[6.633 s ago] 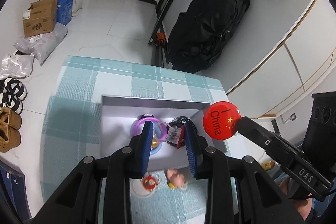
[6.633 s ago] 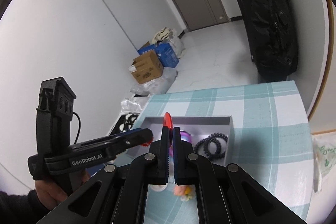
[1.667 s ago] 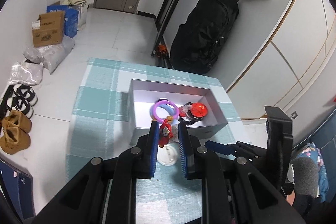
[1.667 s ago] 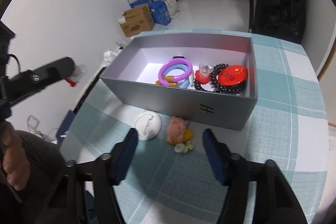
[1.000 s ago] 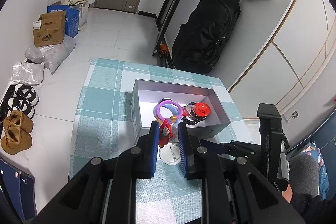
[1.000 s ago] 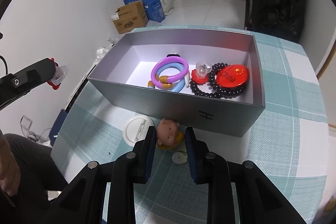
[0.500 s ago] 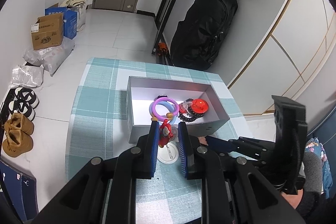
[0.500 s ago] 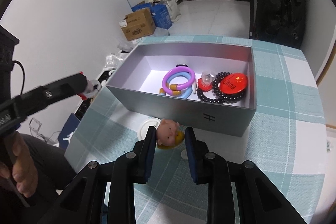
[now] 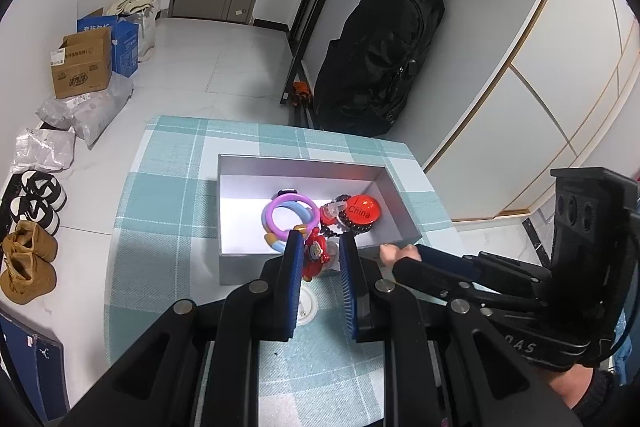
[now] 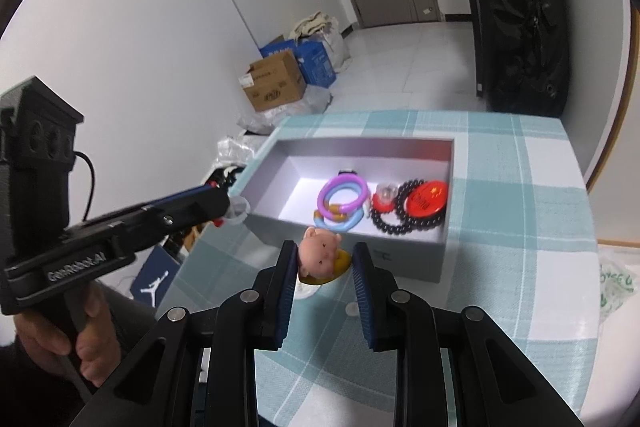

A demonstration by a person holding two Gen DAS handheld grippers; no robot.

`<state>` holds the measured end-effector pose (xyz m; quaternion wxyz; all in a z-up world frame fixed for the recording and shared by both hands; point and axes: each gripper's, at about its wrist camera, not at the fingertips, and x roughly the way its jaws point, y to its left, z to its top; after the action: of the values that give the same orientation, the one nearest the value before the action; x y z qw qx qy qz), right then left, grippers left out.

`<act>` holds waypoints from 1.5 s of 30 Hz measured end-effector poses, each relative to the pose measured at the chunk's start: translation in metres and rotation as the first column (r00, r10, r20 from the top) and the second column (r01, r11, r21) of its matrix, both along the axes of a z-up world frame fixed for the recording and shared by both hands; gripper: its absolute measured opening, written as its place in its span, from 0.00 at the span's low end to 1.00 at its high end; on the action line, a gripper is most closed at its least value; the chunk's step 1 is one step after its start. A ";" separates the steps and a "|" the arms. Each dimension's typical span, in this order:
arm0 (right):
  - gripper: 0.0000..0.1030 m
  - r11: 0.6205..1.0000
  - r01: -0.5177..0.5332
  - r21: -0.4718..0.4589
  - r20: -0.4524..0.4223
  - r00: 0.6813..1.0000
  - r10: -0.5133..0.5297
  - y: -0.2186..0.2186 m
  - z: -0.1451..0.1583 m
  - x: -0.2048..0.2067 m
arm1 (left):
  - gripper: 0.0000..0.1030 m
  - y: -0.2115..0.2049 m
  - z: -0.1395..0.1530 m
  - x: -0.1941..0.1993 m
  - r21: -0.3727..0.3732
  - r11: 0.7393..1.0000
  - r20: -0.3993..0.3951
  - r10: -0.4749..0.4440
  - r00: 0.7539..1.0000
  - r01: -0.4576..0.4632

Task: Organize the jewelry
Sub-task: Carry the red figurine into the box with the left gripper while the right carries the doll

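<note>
Just short of the grey box's [image 10: 404, 265] near wall, a pink pig charm [image 10: 320, 253] sits pinched in the right gripper [image 10: 325, 273], the box lying straight ahead; beside it, the left gripper [image 9: 319, 261] clamps a red charm [image 9: 315, 254], equally close.

Between my right gripper's [image 10: 325, 267] pads I hold a pink pig charm [image 10: 319, 255] on a yellow base, upright, lifted just short of the grey box [image 10: 404, 265]. My left gripper [image 9: 319, 259] pinches a small red charm [image 9: 315, 255] at the box's near wall. Ahead, inside, lie purple and blue rings [image 9: 285, 215], a black bead bracelet [image 10: 404, 223] and a red China badge [image 9: 362, 207].
</note>
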<state>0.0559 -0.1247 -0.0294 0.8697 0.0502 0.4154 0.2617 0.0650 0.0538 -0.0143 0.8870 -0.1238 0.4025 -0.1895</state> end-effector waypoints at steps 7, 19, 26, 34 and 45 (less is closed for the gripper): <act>0.26 0.998 0.009 0.054 0.016 1.000 -0.010 -0.008 0.014 0.010 | 0.13 -0.007 0.003 0.014 -0.016 1.000 -0.010 0.006 1.000 -0.006; 0.26 0.995 0.014 0.094 0.005 1.000 -0.015 -0.012 0.017 0.033 | 0.13 -0.021 -0.006 0.043 -0.018 1.000 -0.053 0.008 0.999 -0.009; 0.26 0.995 0.019 0.095 -0.019 1.000 -0.017 -0.012 0.010 0.050 | 0.13 -0.024 -0.011 0.060 -0.030 0.999 -0.088 0.018 0.996 -0.020; 0.26 0.996 0.019 0.086 -0.032 0.999 -0.016 -0.010 0.005 0.064 | 0.13 -0.024 -0.021 0.077 -0.046 0.998 -0.137 0.030 0.990 -0.036; 0.26 0.994 0.036 0.101 -0.061 0.998 -0.030 -0.014 -0.002 0.074 | 0.13 -0.026 -0.028 0.084 -0.032 0.999 -0.164 0.025 0.986 -0.031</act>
<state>0.1297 -0.1390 -0.0313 0.8574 0.1094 0.4264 0.2667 0.1492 0.0282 -0.0421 0.8513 -0.1597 0.4688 -0.1731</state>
